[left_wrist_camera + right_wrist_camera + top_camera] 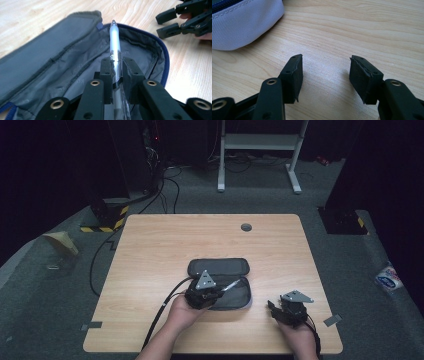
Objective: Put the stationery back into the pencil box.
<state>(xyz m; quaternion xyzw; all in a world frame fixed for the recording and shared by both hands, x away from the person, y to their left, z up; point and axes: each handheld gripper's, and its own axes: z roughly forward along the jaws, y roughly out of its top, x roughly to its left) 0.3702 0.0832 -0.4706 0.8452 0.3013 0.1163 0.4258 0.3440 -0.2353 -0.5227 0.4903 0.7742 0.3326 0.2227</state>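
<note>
A pen is clamped in the left gripper and held over the open case on the table, its tip toward the far zip. The right gripper is parked beside the case, jaws apart and empty. Next, the pen is judged to need lowering into the case before release.

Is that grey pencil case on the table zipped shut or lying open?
Open. The pencil case has its lid flap folded back, baring the grey lining inside the blue zipper. The left gripper holds a pen over it.
</note>
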